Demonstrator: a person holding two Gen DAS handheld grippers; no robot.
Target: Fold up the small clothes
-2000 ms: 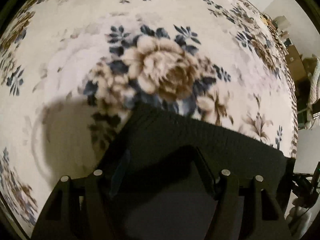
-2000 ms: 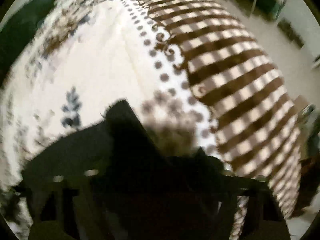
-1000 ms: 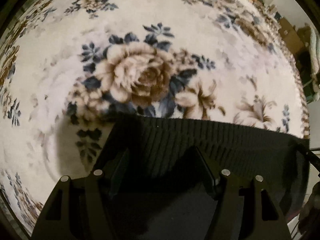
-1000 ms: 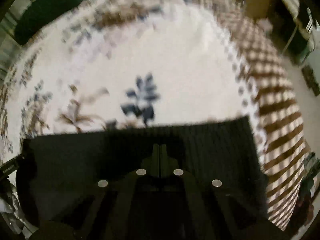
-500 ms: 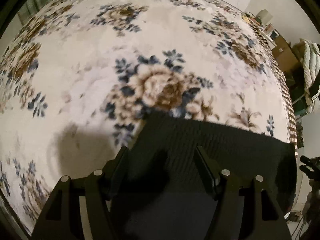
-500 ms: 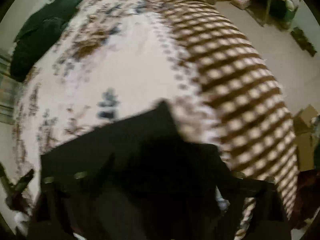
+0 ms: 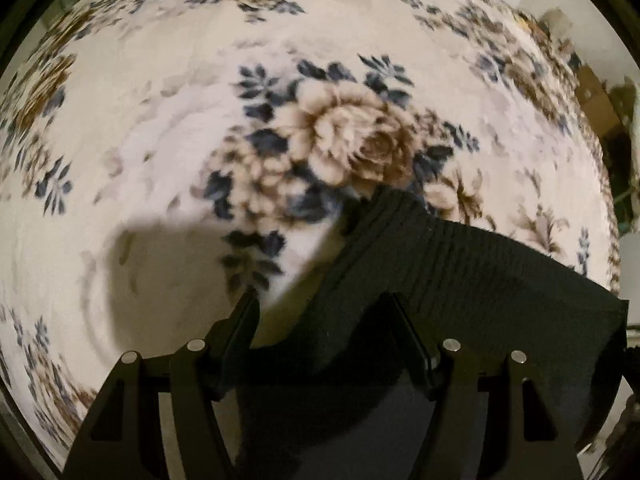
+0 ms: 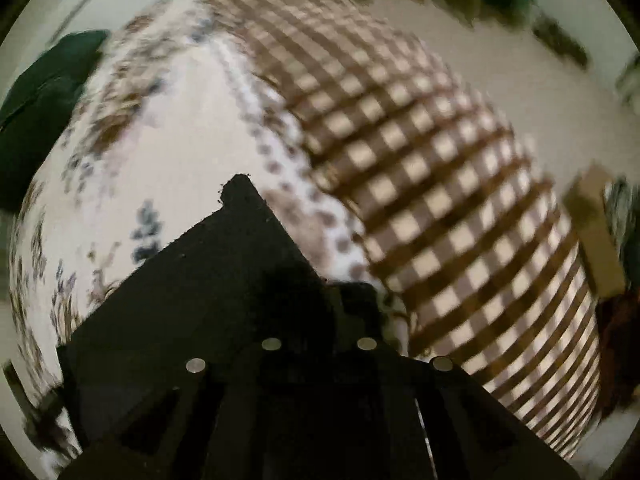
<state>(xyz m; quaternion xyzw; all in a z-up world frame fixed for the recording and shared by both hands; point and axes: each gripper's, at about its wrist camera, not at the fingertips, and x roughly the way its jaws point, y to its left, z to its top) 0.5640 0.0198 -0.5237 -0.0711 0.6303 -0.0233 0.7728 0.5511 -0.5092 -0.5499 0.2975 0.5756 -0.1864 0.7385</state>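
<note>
A corner of the black ribbed garment now rises in a peak toward the big brown rose, where half a second ago its far edge lay flat across the floral bedspread. The left gripper has its jaws apart, the cloth passing between them without being pinched. In the right wrist view the garment points a sharp corner up the bedspread, beside the brown checked border. The right gripper is dark and blurred against the cloth; whether its jaws grip it cannot be told. A dark green cloth lies at the bed's far end.
</note>
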